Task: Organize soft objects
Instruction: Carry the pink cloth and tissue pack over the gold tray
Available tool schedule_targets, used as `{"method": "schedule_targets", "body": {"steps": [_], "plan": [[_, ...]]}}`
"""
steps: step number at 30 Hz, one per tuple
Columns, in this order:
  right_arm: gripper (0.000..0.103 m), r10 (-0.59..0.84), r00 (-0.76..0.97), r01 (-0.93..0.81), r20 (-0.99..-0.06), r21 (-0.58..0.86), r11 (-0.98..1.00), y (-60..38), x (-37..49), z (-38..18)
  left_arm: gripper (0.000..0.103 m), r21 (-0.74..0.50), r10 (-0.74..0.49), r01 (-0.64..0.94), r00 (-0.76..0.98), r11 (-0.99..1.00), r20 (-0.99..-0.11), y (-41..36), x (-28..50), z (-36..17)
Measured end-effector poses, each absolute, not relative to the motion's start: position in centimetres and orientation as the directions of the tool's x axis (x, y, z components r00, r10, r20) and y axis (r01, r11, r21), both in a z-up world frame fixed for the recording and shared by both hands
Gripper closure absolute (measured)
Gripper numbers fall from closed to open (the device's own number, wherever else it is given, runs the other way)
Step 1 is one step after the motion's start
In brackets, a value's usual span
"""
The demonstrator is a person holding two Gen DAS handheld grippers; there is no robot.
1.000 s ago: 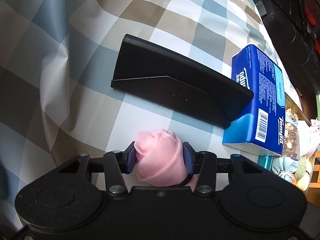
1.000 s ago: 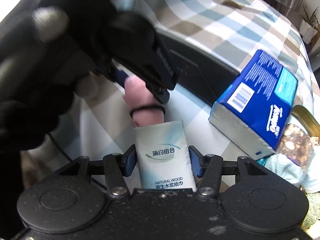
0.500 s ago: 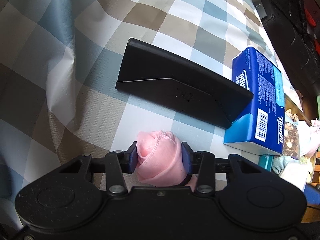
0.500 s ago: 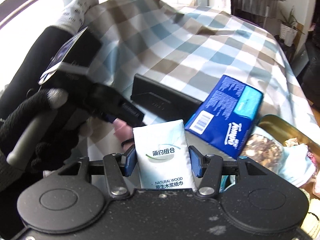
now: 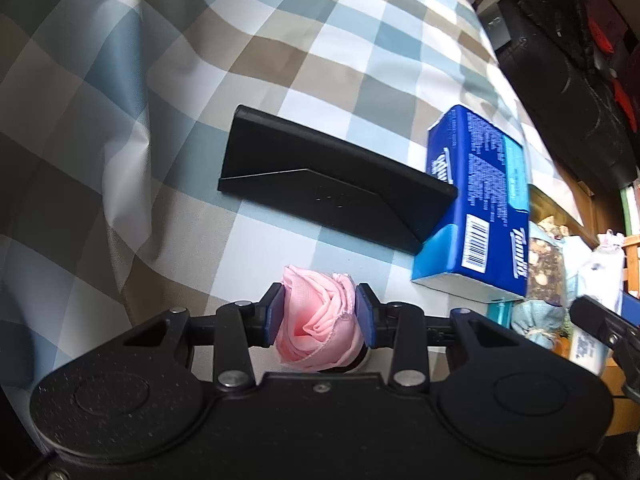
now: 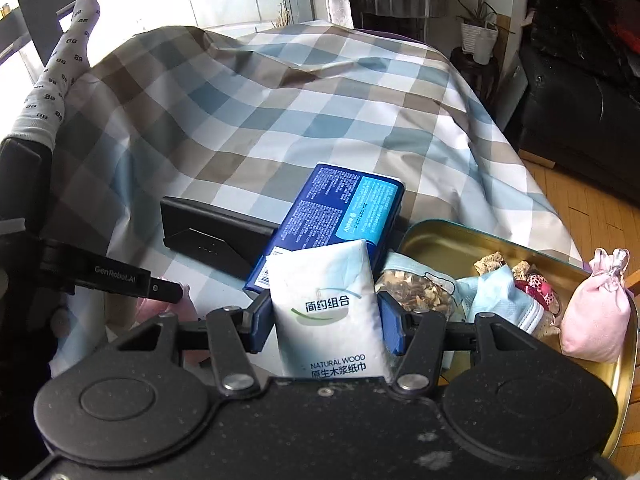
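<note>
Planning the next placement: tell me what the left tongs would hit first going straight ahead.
Most likely the black stand. The left tongs, shut on the pink cloth roll, point at it across bare checked tablecloth. Depth is unclear.

A checked cloth covers the counter; on it lies a black wedge-shaped stand, with a potted plant beyond

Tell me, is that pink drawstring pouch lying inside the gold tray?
Yes, the pink pouch rests against the gold tray's near rim, inside it.
</note>
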State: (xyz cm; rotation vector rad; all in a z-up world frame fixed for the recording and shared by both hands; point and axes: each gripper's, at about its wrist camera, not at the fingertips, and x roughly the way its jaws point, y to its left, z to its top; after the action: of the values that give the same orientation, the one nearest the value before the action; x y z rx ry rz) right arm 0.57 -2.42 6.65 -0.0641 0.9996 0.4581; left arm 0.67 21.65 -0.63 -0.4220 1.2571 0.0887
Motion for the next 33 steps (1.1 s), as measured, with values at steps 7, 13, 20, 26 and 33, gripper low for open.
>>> {"method": "schedule_targets", "body": {"steps": [7, 13, 20, 26, 33], "plan": [[0.049, 0.329, 0.437, -0.413, -0.837, 0.138, 0.900, -1.8, 0.2, 5.9, 0.051, -0.224, -0.143, -0.309, 0.263, 0.924, -0.954, 21.5, 0.9, -2.9], [0.049, 0.320, 0.420, -0.416, -0.849, 0.134, 0.900, -1.3, 0.4, 5.4, 0.037, -0.187, -0.120, -0.258, 0.253, 0.948, -0.960, 20.5, 1.2, -3.4], [0.049, 0.314, 0.412, -0.426, -0.855, 0.124, 0.896, -0.8, 0.3, 4.9, 0.039, -0.209, -0.146, -0.266, 0.238, 0.941, -0.960, 19.9, 2.1, -4.5], [0.049, 0.313, 0.421, -0.420, -0.851, 0.123, 0.899, -1.1, 0.4, 5.1, 0.069, -0.248, -0.180, -0.236, 0.275, 0.940, -0.944, 19.7, 1.8, -3.9], [0.049, 0.307, 0.465, -0.366, -0.830, 0.135, 0.921, -2.8, 1.3, 6.3, 0.069, -0.238, -0.161, -0.254, 0.290, 0.937, -0.943, 19.7, 0.9, -2.0]]}}
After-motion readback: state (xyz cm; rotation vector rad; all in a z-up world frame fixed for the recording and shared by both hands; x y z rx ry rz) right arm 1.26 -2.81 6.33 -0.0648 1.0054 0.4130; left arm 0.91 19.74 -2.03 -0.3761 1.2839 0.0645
